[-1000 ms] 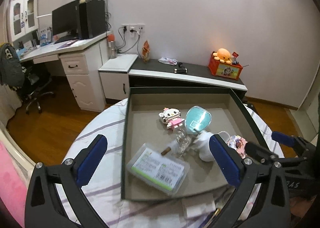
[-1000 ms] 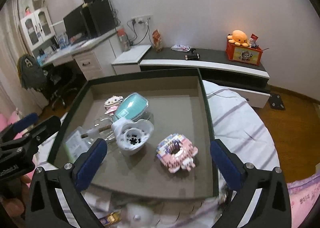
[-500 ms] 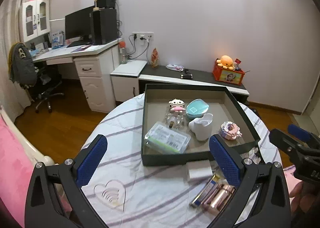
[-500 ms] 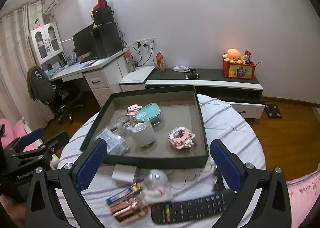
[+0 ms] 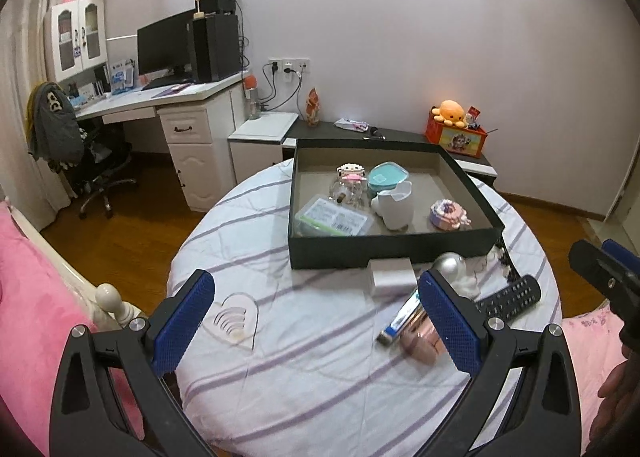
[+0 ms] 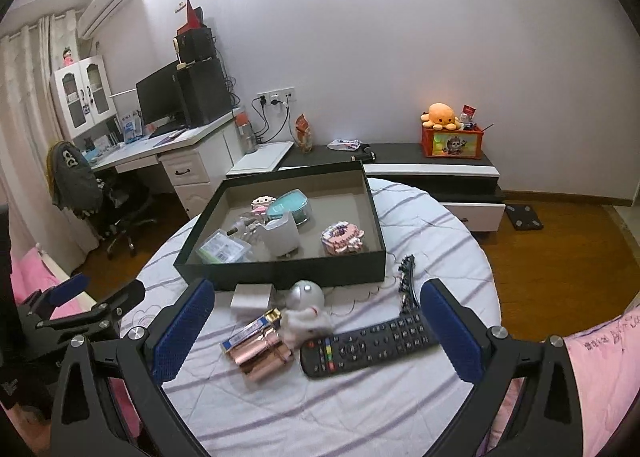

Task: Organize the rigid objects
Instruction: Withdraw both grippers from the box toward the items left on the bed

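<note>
A dark open box (image 5: 390,247) (image 6: 280,271) sits on the round striped table and holds a white cup (image 5: 394,207), a teal lidded dish (image 5: 386,177), a clear case (image 5: 334,217), a pink brick donut (image 6: 340,237) and a small figure (image 5: 351,173). In front of the box lie a black remote (image 6: 368,347), a rose-gold tube (image 6: 258,357), a white astronaut toy (image 6: 306,307), a small white box (image 6: 252,297) and a clear heart dish (image 5: 234,319). My left gripper (image 5: 316,321) and my right gripper (image 6: 316,329) hang open above the near table edge, holding nothing.
A black hair clip (image 6: 406,281) lies right of the box. Pink bedding (image 5: 28,297) and a white bedpost (image 5: 110,295) stand at the left. A desk with monitor (image 5: 168,45), an office chair (image 5: 100,165) and a low cabinet with an orange plush (image 6: 440,115) line the far wall.
Both grippers have pulled back and up from over the box, so the whole table and the loose items in front of the box have come into view. Both stay open.
</note>
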Available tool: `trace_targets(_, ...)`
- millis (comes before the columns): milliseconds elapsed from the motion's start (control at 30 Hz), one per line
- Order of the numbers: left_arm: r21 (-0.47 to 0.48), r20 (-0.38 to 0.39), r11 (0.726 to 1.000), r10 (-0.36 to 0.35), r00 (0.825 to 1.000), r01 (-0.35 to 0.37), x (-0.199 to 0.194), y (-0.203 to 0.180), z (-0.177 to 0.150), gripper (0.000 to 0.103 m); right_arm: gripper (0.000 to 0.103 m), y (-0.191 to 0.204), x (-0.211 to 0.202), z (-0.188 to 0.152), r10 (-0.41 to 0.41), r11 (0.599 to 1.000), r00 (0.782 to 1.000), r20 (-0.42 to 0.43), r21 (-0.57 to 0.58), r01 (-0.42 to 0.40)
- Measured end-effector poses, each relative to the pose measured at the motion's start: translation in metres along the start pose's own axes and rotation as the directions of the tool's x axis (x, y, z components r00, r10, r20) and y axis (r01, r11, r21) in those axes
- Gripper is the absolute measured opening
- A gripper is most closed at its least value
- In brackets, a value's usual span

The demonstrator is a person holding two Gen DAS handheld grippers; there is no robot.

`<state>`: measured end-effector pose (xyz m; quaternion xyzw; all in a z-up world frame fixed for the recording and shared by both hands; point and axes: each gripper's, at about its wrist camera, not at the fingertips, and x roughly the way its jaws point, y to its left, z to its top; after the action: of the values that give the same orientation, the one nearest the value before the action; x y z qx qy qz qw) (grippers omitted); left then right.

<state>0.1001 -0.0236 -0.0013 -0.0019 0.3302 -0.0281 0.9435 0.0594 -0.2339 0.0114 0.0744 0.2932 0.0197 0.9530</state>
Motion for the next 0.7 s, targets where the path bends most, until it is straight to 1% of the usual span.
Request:
trace_targets(200, -0.022, -0.008, 1.000, -0.003, 1.000, 0.003, -0.011, 0.006, -0.011, 0.103, 0.103, 0.005, -0.014, -0.010, 0.001, 1.000, 1.000, 0.017, 0.000, -0.001)
trace_targets(700, -0.008, 0.009, 1.000, 0.013, 1.000, -0.013, -0.024, 0.002, -0.019, 0.103, 0.103, 0.013, -0.028, -0.020, -0.018, 1.000, 1.000, 0.020, -0.013, 0.018)
